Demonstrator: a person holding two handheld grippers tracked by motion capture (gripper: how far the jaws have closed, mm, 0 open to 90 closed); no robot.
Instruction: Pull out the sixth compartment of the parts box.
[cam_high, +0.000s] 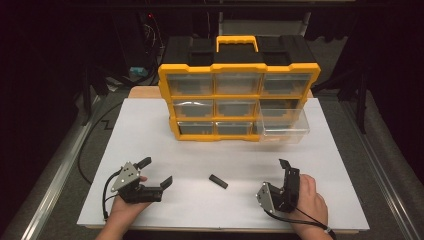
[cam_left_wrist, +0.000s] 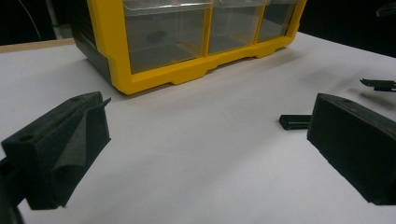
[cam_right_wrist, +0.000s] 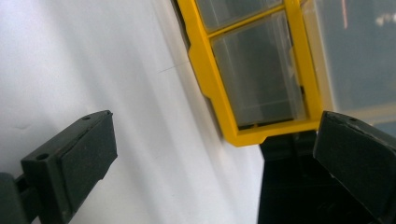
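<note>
A small black oblong piece (cam_high: 218, 181) lies flat on the white table top (cam_high: 150, 130), between my two grippers and apart from both. My left gripper (cam_high: 156, 171) rests low at the front left, open wide, with nothing between its jaws. In the left gripper view the piece (cam_left_wrist: 294, 121) lies just beyond the right jaw's tip. My right gripper (cam_high: 289, 168) sits at the front right, rolled onto its side, also open and empty. It points toward the yellow and black drawer organizer (cam_high: 239, 95).
The organizer (cam_left_wrist: 187, 46) (cam_right_wrist: 243, 79) stands at the back middle of the table with several clear drawers. Its bottom right drawer (cam_high: 283, 129) is pulled out toward me. Dark cables and metal rails run along both sides of the table.
</note>
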